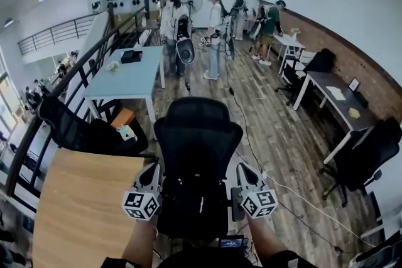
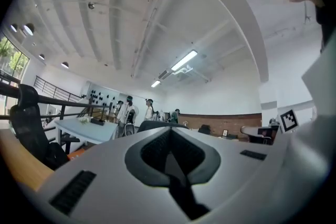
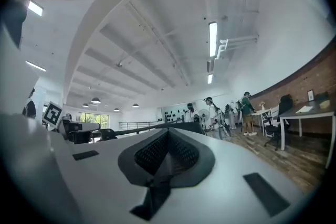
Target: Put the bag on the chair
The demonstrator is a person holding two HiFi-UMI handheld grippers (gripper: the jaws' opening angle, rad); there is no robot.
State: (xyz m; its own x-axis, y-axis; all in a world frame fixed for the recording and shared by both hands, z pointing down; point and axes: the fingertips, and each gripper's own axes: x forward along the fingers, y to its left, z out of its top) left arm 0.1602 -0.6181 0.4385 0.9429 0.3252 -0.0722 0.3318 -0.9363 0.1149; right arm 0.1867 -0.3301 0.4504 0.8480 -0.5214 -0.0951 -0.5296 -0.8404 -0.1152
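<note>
Left claw (image 1: pixel 151 169) and right claw (image 1: pixel 245 169) both point level, jaws pressed together, each pinching a thin black edge of the bag (image 1: pixel 191 204). In the head view the bag hangs between them, at the left claw's 3 o'clock and the right claw's 9 o'clock. The black chair (image 1: pixel 198 135) rises at the bag's 12 o'clock, backrest just behind it; whether the bag touches the seat cannot be told. A wooden surface (image 1: pixel 81 210) lies at 9 o'clock, and people (image 1: pixel 173 28) stand far off at 12.
</note>
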